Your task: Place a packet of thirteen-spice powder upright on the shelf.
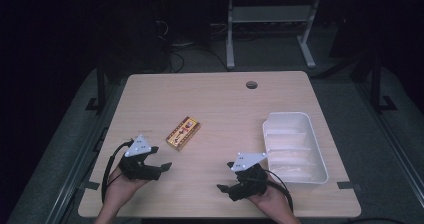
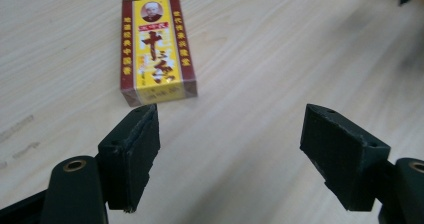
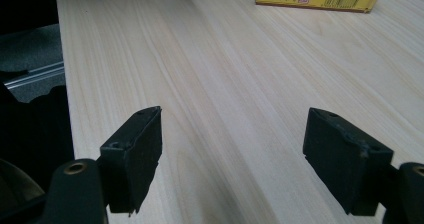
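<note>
Left gripper (image 2: 230, 134) hovers just short of the yellow box (image 2: 156, 51), jaws wide and empty; right gripper (image 3: 232, 149), equally wide and empty, waits farther from the box. Approach step, I judge; next, straddle it squarely.

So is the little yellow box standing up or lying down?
Lying down. The yellow box rests flat on the table, printed face up, untouched ahead of the open left hand-held gripper.

The room is dark around the desk (image 1: 225, 104), which is lit evenly from above. The high view is soft and a little grainy. In both gripper views the wood is bright and the far edges are blurred.
</note>
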{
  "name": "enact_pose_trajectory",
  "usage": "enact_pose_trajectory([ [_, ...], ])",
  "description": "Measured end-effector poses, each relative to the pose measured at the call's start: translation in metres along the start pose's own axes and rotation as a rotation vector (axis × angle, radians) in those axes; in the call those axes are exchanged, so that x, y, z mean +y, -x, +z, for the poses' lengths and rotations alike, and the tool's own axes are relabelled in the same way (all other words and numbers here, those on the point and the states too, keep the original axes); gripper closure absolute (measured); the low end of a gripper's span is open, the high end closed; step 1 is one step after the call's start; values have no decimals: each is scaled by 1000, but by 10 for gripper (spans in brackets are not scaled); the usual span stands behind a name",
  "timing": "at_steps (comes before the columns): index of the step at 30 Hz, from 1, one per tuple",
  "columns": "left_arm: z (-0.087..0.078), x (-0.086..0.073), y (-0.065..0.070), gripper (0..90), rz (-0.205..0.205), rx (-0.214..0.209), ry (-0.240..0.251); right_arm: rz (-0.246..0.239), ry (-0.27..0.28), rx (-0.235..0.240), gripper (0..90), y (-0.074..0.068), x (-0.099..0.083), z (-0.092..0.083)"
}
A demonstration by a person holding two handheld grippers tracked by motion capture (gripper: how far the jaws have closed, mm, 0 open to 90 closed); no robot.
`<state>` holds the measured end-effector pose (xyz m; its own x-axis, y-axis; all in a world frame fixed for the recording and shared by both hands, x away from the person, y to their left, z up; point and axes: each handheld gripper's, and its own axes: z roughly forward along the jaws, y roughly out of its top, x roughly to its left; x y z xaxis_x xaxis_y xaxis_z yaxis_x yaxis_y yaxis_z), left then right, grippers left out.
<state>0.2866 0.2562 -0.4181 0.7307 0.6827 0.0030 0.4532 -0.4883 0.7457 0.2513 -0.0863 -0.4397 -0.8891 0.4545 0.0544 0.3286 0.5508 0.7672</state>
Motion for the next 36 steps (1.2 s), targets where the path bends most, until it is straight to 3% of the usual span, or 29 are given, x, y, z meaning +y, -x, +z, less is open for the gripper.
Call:
enact_pose_trajectory([
  [2, 10, 10, -9, 235, -6, 30, -29, 4, 1, -4, 229, 2, 1, 0],
  [5, 21, 20, -18, 236, -39, 26, -60, 6, 3, -9, 229, 2, 1, 1],
  [11, 38, 35, -25, 240, -36, 76, -115, -13, -15, -11, 229, 0, 1, 3],
  [17, 59, 47, -32, 228, -34, 40, -193, -17, -28, -12, 229, 0, 1, 5],
  [22, 69, 52, -33, 225, -35, 33, -214, -21, -30, -13, 229, 0, 1, 6],
  [25, 80, 57, -33, 226, -10, 80, -243, -34, -30, -16, 229, -1, 1, 7],
  [32, 95, 60, -36, 229, -26, 73, -248, -30, -30, -29, 229, 0, 1, 7],
  [36, 100, 59, -36, 228, -28, 91, -264, -30, -23, -33, 229, 0, 1, 7],
])
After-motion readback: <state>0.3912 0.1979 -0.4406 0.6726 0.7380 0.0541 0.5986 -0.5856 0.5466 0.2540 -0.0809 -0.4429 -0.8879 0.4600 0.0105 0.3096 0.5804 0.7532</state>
